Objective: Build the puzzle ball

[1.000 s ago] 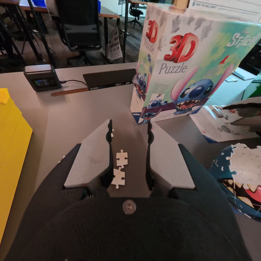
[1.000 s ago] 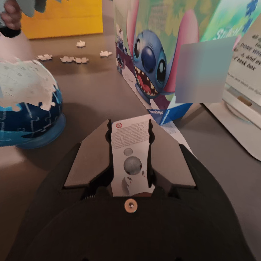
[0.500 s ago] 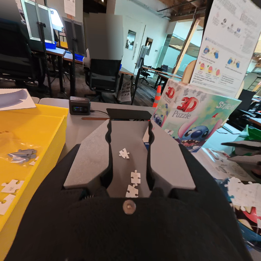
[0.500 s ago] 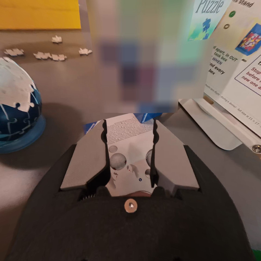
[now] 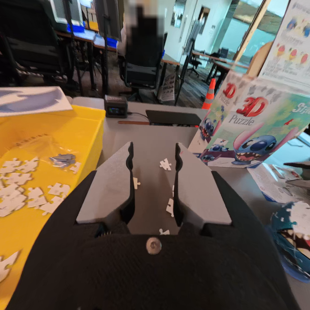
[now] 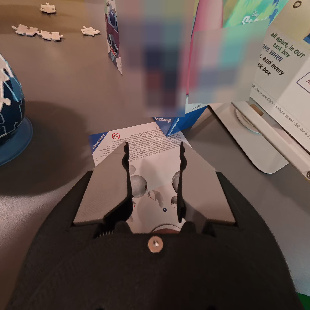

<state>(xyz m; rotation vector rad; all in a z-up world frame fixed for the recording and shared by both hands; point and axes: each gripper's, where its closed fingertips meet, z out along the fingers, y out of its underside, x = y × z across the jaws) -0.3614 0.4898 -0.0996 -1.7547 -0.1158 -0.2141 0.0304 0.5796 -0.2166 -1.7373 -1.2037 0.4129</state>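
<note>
The partly built blue puzzle ball (image 5: 295, 234) on its blue stand sits at the right edge of the left wrist view and at the left edge of the right wrist view (image 6: 8, 104). My left gripper (image 5: 154, 147) is open and empty above several loose white puzzle pieces (image 5: 165, 164) on the grey table. A yellow bin (image 5: 42, 167) at left holds many more white pieces. My right gripper (image 6: 153, 147) is open and empty above a white instruction sheet (image 6: 147, 151). Loose pieces (image 6: 42, 32) lie far left of it.
The puzzle box (image 5: 251, 130) stands upright behind the loose pieces and also shows in the right wrist view (image 6: 114, 38). A white sign stand (image 6: 261, 134) is at right. A small black device (image 5: 115, 109) and a dark flat pad (image 5: 172, 117) lie at the table's far edge. About 40 cm separates my left fingertips from my right. From the right gripper's tips to the partly built blue puzzle ball (image 5: 295, 234) is close to 20 cm.
My left gripper has pulled back and swung left, bringing the yellow bin into view. My right gripper has moved right and forward over the instruction sheet, and the ball has slid to its left edge.
</note>
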